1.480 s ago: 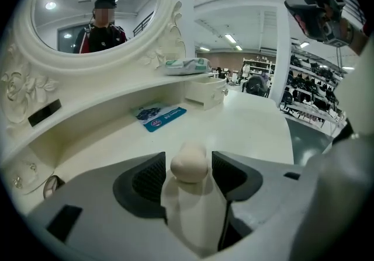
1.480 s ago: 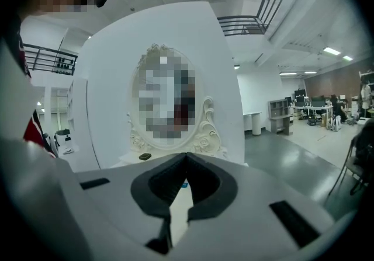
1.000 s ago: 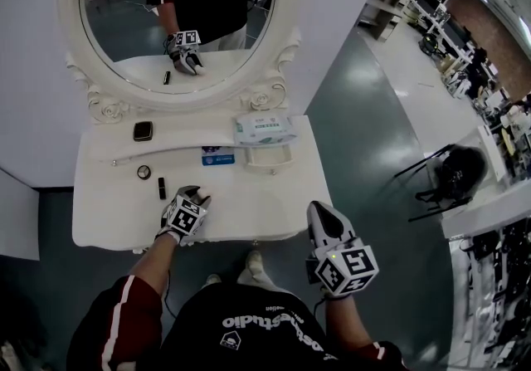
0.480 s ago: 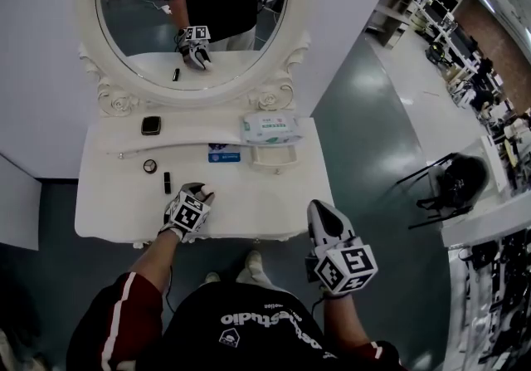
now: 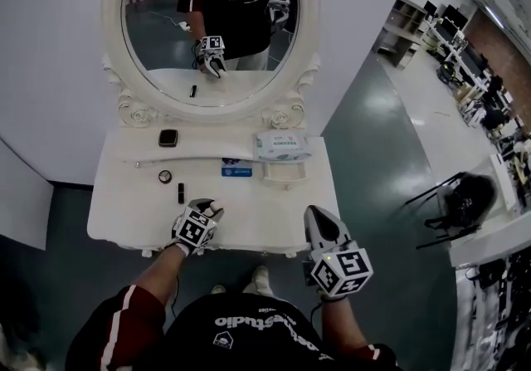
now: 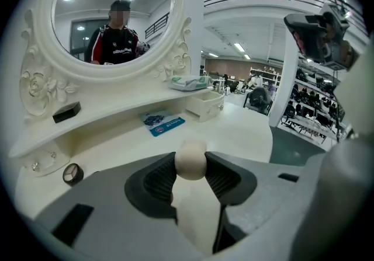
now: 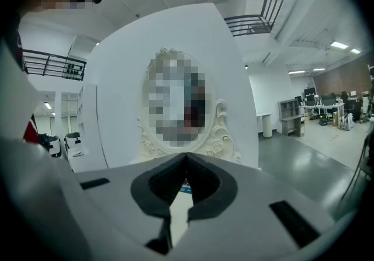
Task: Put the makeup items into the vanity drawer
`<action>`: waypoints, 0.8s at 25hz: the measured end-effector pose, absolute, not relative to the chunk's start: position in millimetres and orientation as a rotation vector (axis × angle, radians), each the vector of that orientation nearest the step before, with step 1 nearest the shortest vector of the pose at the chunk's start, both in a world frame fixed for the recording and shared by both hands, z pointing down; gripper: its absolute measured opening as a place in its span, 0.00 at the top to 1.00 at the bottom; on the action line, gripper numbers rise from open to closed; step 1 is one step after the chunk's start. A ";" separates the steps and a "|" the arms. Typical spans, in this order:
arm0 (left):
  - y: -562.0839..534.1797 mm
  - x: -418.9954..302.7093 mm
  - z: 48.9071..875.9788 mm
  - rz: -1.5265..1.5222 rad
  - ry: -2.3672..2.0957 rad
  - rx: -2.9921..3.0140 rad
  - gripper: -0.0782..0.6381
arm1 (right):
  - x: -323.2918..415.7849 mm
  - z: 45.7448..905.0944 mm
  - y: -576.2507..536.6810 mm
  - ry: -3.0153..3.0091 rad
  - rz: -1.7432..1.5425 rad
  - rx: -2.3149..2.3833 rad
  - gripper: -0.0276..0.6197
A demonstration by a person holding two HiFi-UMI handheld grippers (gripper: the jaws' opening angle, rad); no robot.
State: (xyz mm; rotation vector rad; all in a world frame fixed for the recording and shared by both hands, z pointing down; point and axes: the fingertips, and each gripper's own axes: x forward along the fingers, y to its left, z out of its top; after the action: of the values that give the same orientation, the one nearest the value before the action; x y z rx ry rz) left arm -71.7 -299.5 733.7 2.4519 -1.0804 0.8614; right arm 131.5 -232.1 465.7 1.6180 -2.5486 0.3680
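- Front-left of the counter (image 5: 124, 218) lies bare, a wide open lane.
- Lipstick (image 5: 181, 192) stands upright just left of the left gripper (image 5: 211, 209), with a round compact (image 5: 165, 177) near behind it. Tight there.
- The left gripper, fingers clamped on a beige ball (image 6: 190, 160), fills the front middle.
- Bare stretch from it to the small drawer (image 5: 286, 173).
- Raised shelf (image 5: 207, 146) and mirror (image 5: 211, 29) wall off the back.

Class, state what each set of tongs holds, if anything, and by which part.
Left tongs pinch a beige makeup sponge by the sides of its rounded end; right tongs are shut, empty.
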 end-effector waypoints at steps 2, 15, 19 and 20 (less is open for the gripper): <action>-293.0 -73.6 720.9 0.860 -1.079 2.468 0.68 | 128.1 461.9 -232.4 -2.566 0.360 1.610 0.95; -279.4 -79.5 605.9 0.370 -1.138 2.485 0.68 | 130.3 460.9 -237.4 -2.582 0.355 1.574 0.95; -280.0 -83.8 567.4 0.252 -1.195 2.513 0.68 | 134.8 455.8 -244.5 -2.596 0.346 1.577 0.95; -280.0 -84.9 557.0 0.221 -1.210 2.520 0.68 | 136.0 453.8 -246.3 -2.600 0.343 1.579 0.95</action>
State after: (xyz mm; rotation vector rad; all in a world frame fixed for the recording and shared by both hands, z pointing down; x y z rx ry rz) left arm -84.9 -280.0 557.0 2.5200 -1.2095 0.2214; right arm 136.0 -246.3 453.8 1.5790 -2.6003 0.3428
